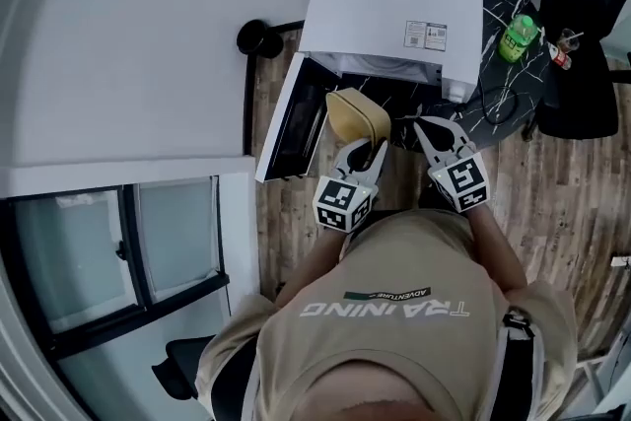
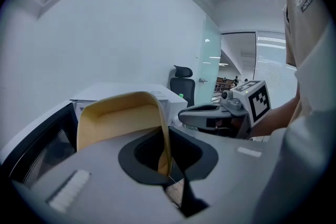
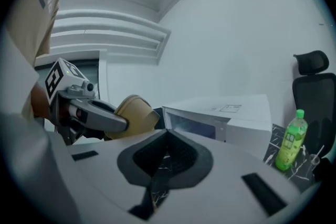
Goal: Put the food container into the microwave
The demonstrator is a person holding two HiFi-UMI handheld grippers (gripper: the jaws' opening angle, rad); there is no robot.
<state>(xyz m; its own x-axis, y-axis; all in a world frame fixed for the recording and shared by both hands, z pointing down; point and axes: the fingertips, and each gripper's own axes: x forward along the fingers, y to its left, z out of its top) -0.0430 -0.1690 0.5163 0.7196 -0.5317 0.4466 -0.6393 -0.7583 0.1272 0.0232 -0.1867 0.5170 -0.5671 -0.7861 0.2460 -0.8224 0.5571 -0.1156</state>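
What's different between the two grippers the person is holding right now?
The left gripper clamps the wall of the tan container; the right gripper is shut and empty. The left gripper is nearer the open door of the microwave, the right gripper farther from it. Both point toward the microwave.

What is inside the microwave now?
Inside the microwave, only the front strip shows, with nothing in it; its top hides the rest. The container is outside, held by the left gripper.
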